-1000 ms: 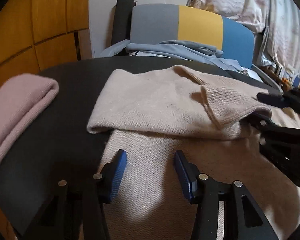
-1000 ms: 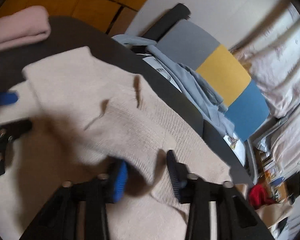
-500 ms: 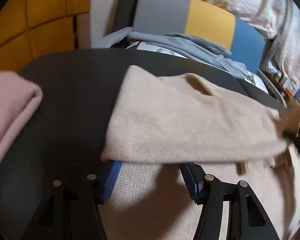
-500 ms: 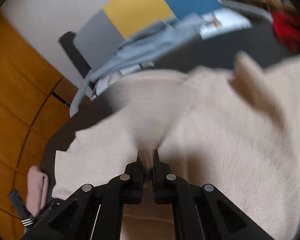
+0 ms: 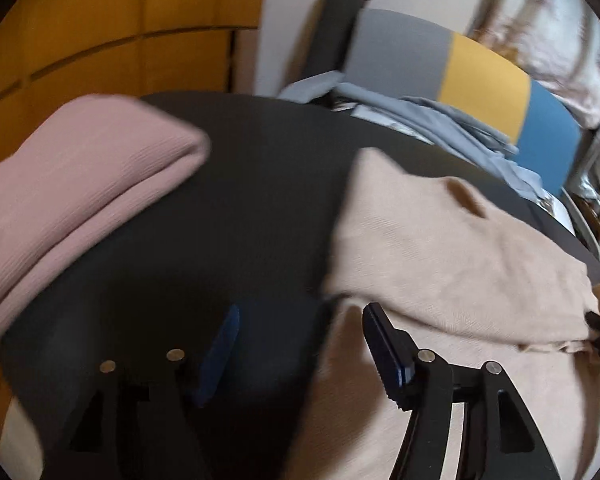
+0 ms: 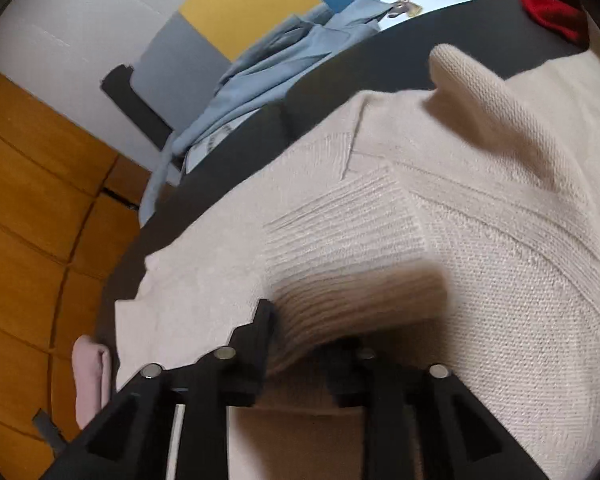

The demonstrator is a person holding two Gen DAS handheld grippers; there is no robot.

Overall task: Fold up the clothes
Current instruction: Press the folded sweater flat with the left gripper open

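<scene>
A soft beige knitted sweater (image 5: 460, 248) lies on the dark round tabletop (image 5: 260, 168), mostly on its right side. One sleeve with a ribbed cuff (image 6: 348, 232) is laid across the body of the sweater, so the folding looks started but not done. The body looks wide and flat, and I think it needs more folds before it is a neat pile.

On the far left of the tabletop sits a pink folded knit garment (image 5: 80, 184). That one looks finished and put aside.

The left hand-held gripper (image 5: 300, 344) is over the near left edge of the sweater. Its jaws are opening and nothing is between them. One blue pad is over the bare tabletop and the other is just at the edge of the sweater.

The right hand-held gripper (image 6: 312, 344) is at the ribbed cuff. Its jaws are opening too. The cuff lies between them, and the cloth there is blurry, so I cannot tell if the pads press on it.

Behind the tabletop is a seat with a grey, yellow and blue back (image 5: 460, 68). Light blue clothes (image 6: 284, 52) lie in a heap on it. They look unfolded, so they may be left to do. A red cloth thing (image 6: 552, 8) shows at the far right edge. No boxes or baskets are in sight.
</scene>
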